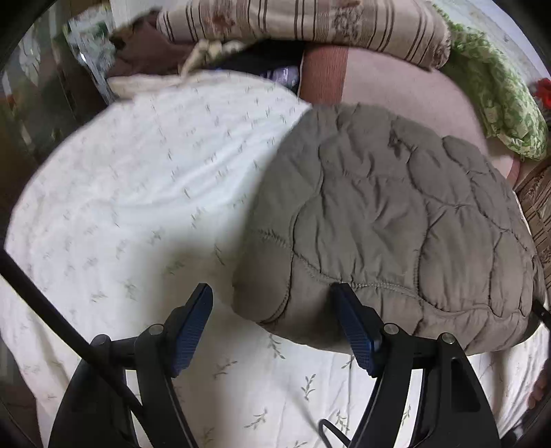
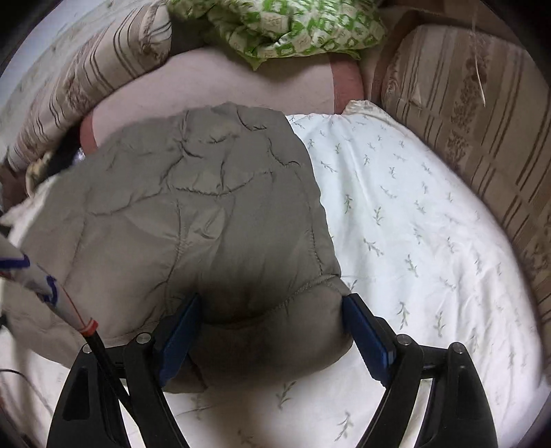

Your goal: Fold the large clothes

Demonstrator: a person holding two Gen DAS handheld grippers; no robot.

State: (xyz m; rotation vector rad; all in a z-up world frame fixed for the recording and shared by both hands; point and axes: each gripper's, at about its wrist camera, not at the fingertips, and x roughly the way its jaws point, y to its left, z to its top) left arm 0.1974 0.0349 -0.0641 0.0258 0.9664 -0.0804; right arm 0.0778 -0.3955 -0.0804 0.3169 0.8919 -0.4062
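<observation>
Leaf-print white sheet (image 1: 113, 193), striped pillow (image 1: 310, 24), green patterned quilt (image 2: 292, 27).

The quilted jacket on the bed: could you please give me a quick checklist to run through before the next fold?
1. Left hand-held gripper open: ok, nothing between its fingers.
2. Right hand-held gripper open: ok, jaws apart around the near corner of the quilted jacket.
3. Right grip closed on fabric: not ok, jaws not yet closed.
4. Jacket lying flat on the white sheet: ok, though puffy.
5. Sheet beside the jacket free: ok on both sides.
6. Sleeves tucked in: cannot tell, none show.
</observation>
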